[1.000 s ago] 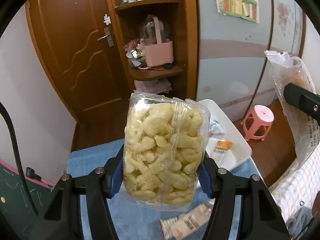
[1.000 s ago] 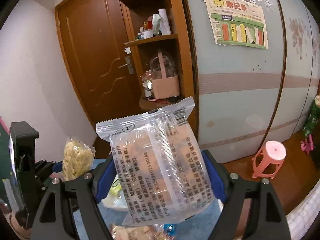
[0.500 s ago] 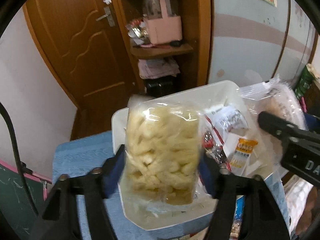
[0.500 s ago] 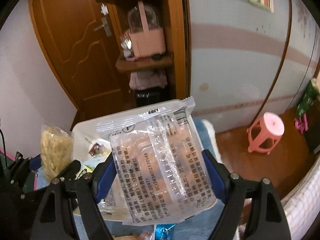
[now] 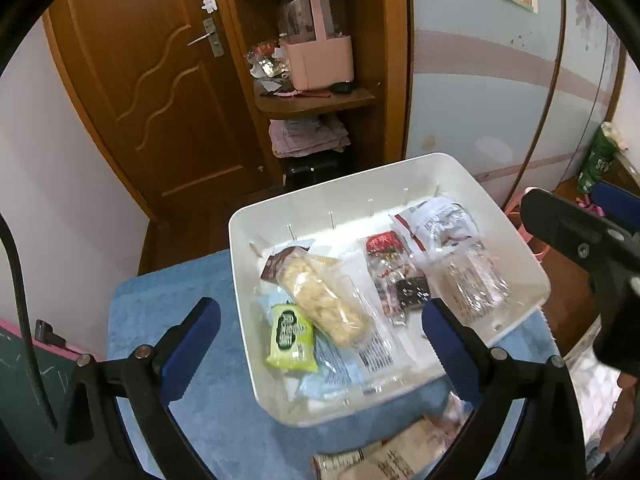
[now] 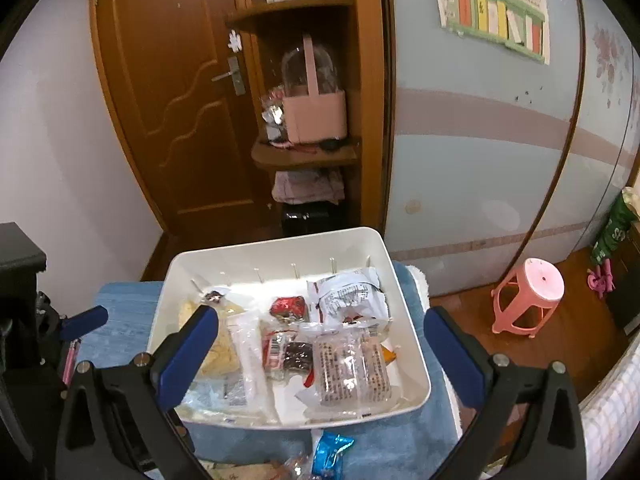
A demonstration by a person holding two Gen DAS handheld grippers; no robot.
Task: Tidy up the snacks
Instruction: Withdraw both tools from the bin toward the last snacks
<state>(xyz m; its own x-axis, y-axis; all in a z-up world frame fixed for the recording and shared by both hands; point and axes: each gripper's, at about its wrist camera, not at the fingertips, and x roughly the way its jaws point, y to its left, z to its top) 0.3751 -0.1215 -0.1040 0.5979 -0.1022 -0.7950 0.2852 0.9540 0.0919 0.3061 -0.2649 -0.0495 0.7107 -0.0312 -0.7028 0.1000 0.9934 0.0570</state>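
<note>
My left claw (image 5: 320, 316) stands spread wide with nothing between its pads; its jaws have just been opening, and the bag of puffed corn snacks (image 5: 326, 300) it pinched a second ago now lies in the white bin (image 5: 400, 168). My right claw (image 6: 320, 324) is spread too, its jaws just opened, and the clear printed packet (image 6: 352, 368) it carried upright now lies flat in the bin's near right corner.

The corn bag lies on its side, its long axis slanting from the far left toward the near right, clear film over pale yellow puffs with a dark sealed end. A green packet (image 5: 289, 338) touches its near left side. The printed packet's long axis runs roughly front to back.

The bin sits on a table under a blue cloth (image 5: 168, 300).
</note>
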